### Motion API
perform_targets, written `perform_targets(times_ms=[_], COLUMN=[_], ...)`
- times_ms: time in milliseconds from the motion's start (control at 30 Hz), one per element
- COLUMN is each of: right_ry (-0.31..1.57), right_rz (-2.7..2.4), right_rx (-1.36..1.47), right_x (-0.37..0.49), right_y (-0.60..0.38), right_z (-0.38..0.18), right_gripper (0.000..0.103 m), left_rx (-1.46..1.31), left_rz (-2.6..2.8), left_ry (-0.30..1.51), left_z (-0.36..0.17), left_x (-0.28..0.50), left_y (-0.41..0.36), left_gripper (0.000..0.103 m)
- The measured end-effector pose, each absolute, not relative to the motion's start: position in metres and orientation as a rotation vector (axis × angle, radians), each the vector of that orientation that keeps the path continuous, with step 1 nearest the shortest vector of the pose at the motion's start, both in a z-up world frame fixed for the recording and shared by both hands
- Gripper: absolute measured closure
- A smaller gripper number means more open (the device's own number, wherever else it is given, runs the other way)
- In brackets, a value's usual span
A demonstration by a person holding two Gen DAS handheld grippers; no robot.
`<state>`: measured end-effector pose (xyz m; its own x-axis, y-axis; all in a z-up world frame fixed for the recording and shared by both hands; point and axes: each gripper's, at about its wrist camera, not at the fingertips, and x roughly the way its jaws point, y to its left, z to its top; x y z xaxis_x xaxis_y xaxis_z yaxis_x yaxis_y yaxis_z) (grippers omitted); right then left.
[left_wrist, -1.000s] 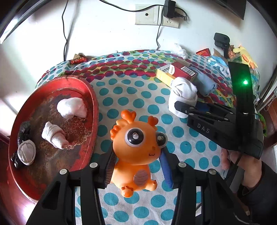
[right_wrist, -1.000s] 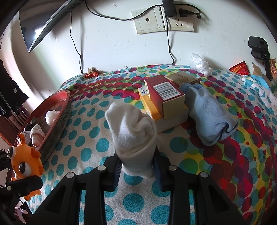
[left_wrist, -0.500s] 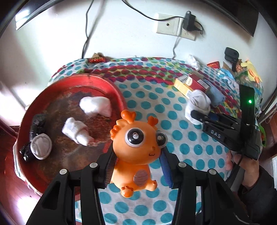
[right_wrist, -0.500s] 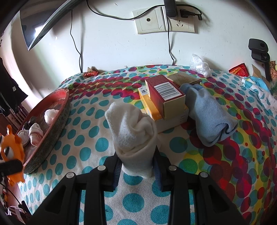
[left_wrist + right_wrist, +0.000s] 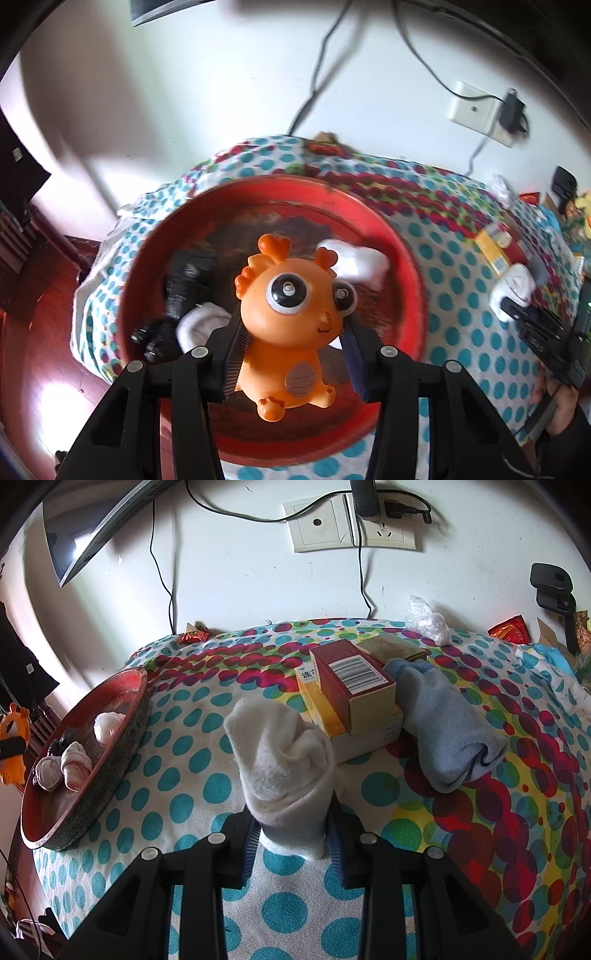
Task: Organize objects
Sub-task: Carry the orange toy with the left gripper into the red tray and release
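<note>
The left gripper (image 5: 293,354) is clamping an orange toy (image 5: 291,325) by its sides and holding it over the red tray (image 5: 413,295). The right gripper (image 5: 291,843) is pinching a rolled white sock (image 5: 284,760) just above the dotted cloth (image 5: 192,738), beside the boxes.

The left view is looking straight down into the tray and is showing a black bundle (image 5: 184,280), one white roll (image 5: 201,323) partly hidden by the gripper's finger, and another white roll (image 5: 360,262) behind the toy's head. It is also catching the right gripper (image 5: 517,314) and its sock at the far right edge, blurred. The right view is seeing the tray (image 5: 110,753) side-on from well away, with three pale rolls (image 5: 75,764) and something dark in it, and the toy (image 5: 13,746) peeking in at the left edge.

Only the right view is showing the stack clearly: three boxes, a red one (image 5: 354,686) lying on a yellow one (image 5: 321,709), a brown one (image 5: 391,650) behind. One blue sock (image 5: 447,727) is lying against them. A crumpled plastic bag (image 5: 426,622) and two red wrappers (image 5: 194,635) are sitting along the wall, where two wall plates (image 5: 354,526) are carrying plugs and cables.

The toy's body is hiding the tray's middle in the left view.
</note>
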<state>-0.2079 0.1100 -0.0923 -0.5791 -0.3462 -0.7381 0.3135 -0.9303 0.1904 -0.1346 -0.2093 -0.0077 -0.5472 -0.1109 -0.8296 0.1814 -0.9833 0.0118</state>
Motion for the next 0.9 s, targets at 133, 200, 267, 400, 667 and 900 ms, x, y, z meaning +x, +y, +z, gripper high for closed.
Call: perform_targets(times_ms=[133, 200, 267, 400, 667, 900], right_ry=[-0.054, -0.050, -0.045, -0.036, -0.029, -0.018], right_rz=[-2.504, -2.506, -2.508, -2.511, -2.513, -2.516], right_rx=[1.183, 1.183, 1.184, 1.186, 1.189, 1.191], right_x=[-0.209, -0.208, -0.208, -0.209, -0.208, -0.209], right_y=[0.111, 0.110, 0.111, 0.111, 0.109, 0.110], right_z=[-0.092, -0.092, -0.092, -0.092, -0.092, -0.092], right_gripper=[0.071, 0.071, 0.071, 0.070, 0.070, 0.070], left_rx=[1.400, 1.394, 1.378, 1.409, 1.389, 1.419], left_rz=[-2.582, -2.556, -2.553, -2.540, -2.457, -2.432], left_ry=[0.153, 0.141, 0.135, 0.222, 0.152, 0.114], left_z=[-0.010, -0.013, -0.015, -0.026, -0.038, -0.052], left_x=[-0.144, -0.150, -0.153, -0.163, -0.186, -0.201], left_y=[-0.242, -0.257, -0.268, -0.292, -0.323, -0.329], left_gripper=[0.059, 0.059, 0.059, 0.059, 0.059, 0.058])
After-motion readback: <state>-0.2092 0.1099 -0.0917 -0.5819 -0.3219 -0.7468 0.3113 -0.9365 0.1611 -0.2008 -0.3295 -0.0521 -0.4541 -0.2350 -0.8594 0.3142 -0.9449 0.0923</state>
